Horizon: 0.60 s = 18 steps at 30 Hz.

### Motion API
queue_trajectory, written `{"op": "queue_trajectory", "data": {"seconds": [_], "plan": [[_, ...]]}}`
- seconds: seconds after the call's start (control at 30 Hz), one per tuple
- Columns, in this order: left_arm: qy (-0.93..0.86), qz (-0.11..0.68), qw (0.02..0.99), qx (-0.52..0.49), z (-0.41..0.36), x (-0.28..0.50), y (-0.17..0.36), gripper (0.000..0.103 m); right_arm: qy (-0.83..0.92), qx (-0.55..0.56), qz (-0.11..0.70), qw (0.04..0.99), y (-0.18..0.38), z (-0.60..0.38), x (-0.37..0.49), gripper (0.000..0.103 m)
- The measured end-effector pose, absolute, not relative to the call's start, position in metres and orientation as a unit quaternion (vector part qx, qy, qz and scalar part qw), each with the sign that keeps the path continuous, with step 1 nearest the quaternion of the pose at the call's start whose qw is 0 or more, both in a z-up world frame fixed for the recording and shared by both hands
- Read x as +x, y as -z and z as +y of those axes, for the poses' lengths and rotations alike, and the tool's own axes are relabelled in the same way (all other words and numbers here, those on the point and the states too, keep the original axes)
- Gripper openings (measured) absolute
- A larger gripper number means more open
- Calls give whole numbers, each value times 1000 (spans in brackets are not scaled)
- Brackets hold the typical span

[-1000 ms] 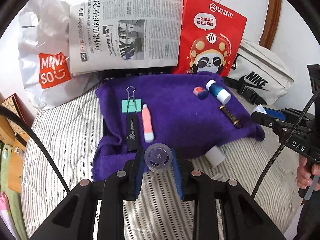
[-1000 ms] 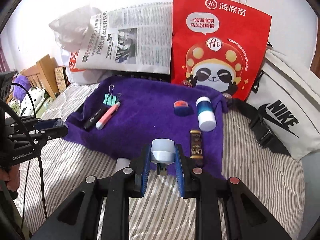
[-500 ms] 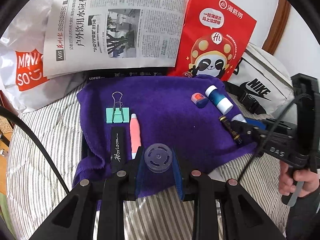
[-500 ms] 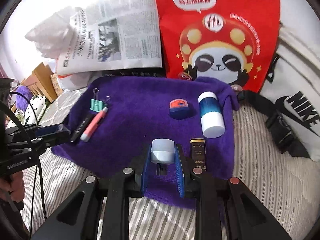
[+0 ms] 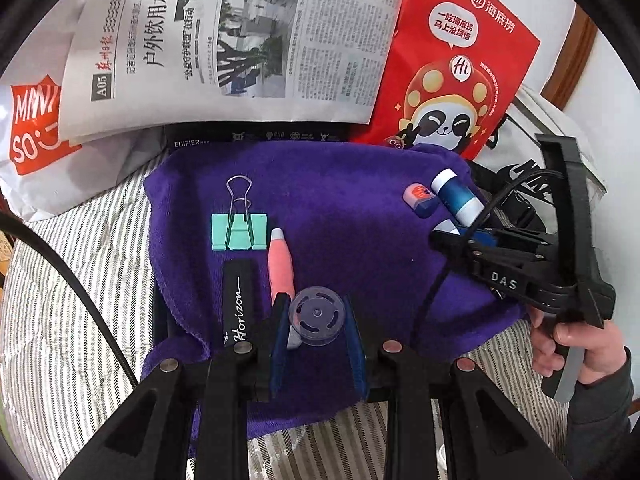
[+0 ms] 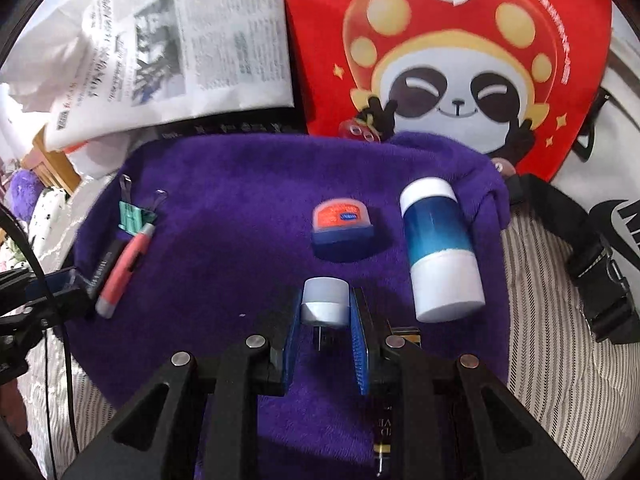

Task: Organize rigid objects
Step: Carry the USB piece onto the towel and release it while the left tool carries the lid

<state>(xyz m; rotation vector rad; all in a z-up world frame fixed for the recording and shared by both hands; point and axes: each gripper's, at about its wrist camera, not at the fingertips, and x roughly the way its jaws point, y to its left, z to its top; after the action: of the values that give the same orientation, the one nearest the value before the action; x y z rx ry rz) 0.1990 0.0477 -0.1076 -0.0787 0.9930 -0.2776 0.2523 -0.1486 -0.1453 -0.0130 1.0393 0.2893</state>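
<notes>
A purple towel [image 5: 352, 216] lies spread on the striped bed. My left gripper [image 5: 317, 316] is shut on a clear plastic bobbin [image 5: 317, 315], low over the towel's near left part. Beside it lie a pink pen [image 5: 282, 264], a black Horizon bar [image 5: 238, 304] and a mint binder clip [image 5: 240, 232]. My right gripper [image 6: 325, 308] is shut on a small white USB night light [image 6: 325, 300], just over the towel. Ahead of it rest a blue lip-balm tin [image 6: 342, 232] and a blue-and-white tube [image 6: 438, 252]. A dark lipstick [image 6: 384, 432] lies mostly hidden under the right gripper's fingers.
A newspaper [image 5: 240, 40], a red panda bag [image 5: 452, 64] and a white Miniso bag [image 5: 32, 128] stand behind the towel. A white Nike bag [image 6: 616, 216] with a black strap lies to the right. A hand [image 5: 576, 344] holds the right gripper.
Both grippers have moved forward and down over the towel, still holding the bobbin and the night light. The right one now sits close behind the lip-balm tin, covering the lipstick.
</notes>
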Motion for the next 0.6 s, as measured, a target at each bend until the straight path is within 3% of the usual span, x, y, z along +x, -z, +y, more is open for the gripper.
{"op": "queue_trajectory", "data": {"seconds": [0.27, 0.43, 0.6], "plan": [[130, 479, 867, -43, 51, 197, 110, 26, -139, -14, 488, 862, 149, -145, 255, 25], [127, 479, 868, -43, 50, 193, 108, 26, -152, -13, 491, 858, 149, -141, 253, 46], [123, 480, 868, -45, 48, 194, 108, 26, -147, -15, 496, 856, 146, -141, 246, 47]]}}
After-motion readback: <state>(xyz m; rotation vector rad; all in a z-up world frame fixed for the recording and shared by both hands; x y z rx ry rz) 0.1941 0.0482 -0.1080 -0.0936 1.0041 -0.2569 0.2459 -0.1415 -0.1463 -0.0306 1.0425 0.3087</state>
